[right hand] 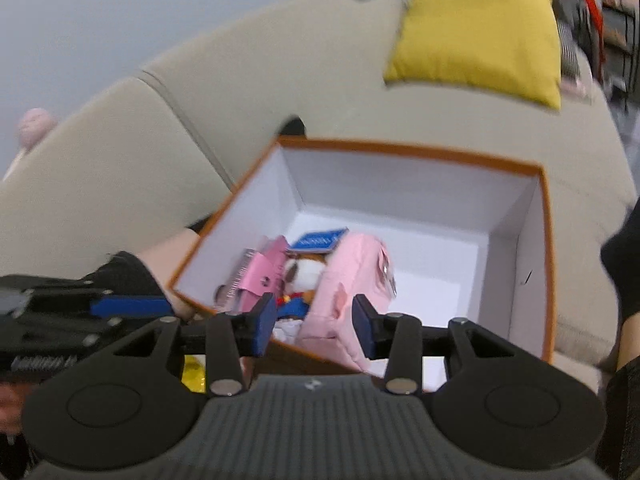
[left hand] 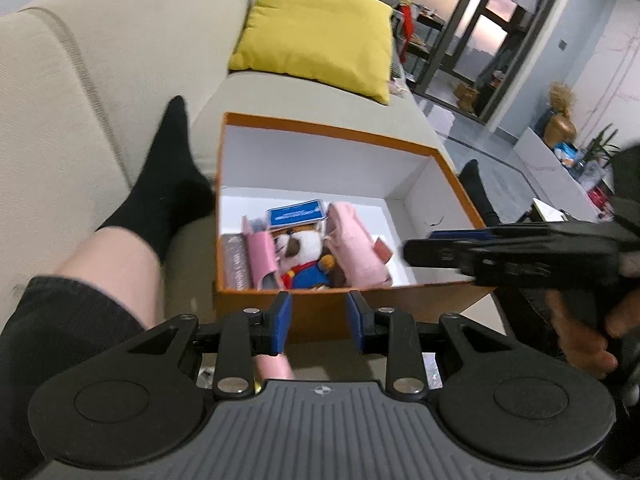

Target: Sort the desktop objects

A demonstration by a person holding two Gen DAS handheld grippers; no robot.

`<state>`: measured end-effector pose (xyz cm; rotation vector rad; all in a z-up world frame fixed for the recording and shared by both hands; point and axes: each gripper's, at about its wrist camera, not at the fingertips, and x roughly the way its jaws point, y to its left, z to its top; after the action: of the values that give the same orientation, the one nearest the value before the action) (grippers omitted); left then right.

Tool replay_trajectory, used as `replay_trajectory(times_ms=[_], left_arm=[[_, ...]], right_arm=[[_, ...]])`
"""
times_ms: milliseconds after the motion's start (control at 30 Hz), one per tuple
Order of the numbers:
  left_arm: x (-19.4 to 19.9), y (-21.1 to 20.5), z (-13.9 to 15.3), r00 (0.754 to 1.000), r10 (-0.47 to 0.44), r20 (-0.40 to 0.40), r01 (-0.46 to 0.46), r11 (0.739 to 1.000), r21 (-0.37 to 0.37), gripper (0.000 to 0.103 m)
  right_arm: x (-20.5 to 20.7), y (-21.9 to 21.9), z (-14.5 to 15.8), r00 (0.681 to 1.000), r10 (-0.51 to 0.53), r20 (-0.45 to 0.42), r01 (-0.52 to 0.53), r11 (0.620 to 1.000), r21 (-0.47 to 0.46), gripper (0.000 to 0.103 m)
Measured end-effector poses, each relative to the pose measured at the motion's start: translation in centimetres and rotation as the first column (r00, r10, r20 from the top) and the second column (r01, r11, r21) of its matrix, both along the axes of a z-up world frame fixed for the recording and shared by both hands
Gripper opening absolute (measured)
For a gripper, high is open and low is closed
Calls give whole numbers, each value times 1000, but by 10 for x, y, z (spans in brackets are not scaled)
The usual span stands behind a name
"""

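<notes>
An orange box (left hand: 320, 130) with white inside walls sits on a beige sofa; it also shows in the right wrist view (right hand: 400, 150). In it lie a plush toy (left hand: 302, 252), a pink pouch (left hand: 354, 240), a pink case (left hand: 260, 258) and a blue card (left hand: 296, 214). The same toy (right hand: 302, 276), pouch (right hand: 352, 280) and card (right hand: 318, 240) show in the right wrist view. My left gripper (left hand: 319, 322) is open and empty in front of the box's near wall. My right gripper (right hand: 315, 328) is open and empty, just above the near rim over the pouch; it also shows from the side in the left wrist view (left hand: 420, 246).
A yellow cushion (left hand: 320, 32) lies on the sofa (left hand: 100, 60) behind the box. The person's legs in black socks (left hand: 168, 184) flank the box. A yellow item (right hand: 194, 374) lies under my right gripper. A room with shelves lies to the right.
</notes>
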<state>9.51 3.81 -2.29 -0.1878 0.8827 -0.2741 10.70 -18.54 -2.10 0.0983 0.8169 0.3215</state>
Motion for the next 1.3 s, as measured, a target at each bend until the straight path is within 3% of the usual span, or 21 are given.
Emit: replay_trajectory(times_ms=[167, 300, 533, 633, 733, 833, 933, 967, 1100, 1300], left_arm=[[-21, 2, -5, 999, 38, -17, -37, 998, 53, 34], [-37, -1, -18, 998, 38, -57, -35, 998, 44, 34], [-57, -19, -45, 994, 16, -105, -13, 999, 29, 34], [-57, -34, -50, 994, -21, -111, 23, 1000, 14, 34], [-55, -52, -53, 992, -62, -106, 64, 998, 12, 34], [-49, -70, -57, 989, -100, -109, 102, 995, 13, 34], [-43, -89, -65, 983, -135, -124, 138, 990, 17, 39], [-41, -94, -68, 982, -138, -128, 142, 990, 18, 46], [-26, -112, -83, 976, -144, -163, 149, 988, 24, 52], [0, -130, -104, 967, -121, -226, 128, 992, 17, 54]], right_arm=[[-43, -2, 4, 994, 0, 113, 0, 1000, -7, 45], [-67, -12, -9, 992, -46, 121, 49, 999, -18, 45], [-96, -46, -53, 982, -190, -13, 190, 981, -28, 45], [-110, -65, -70, 955, -290, -61, 285, 955, -84, 46], [-122, -85, -79, 920, -381, -95, 365, 918, -154, 57], [-130, -101, -87, 891, -438, -121, 414, 892, -180, 58], [-130, -114, -93, 864, -484, -137, 456, 869, -194, 65], [-129, -117, -94, 856, -497, -143, 468, 862, -193, 65], [-122, -124, -101, 851, -497, -171, 477, 867, -145, 64], [-108, -130, -113, 836, -490, -247, 481, 871, -100, 51]])
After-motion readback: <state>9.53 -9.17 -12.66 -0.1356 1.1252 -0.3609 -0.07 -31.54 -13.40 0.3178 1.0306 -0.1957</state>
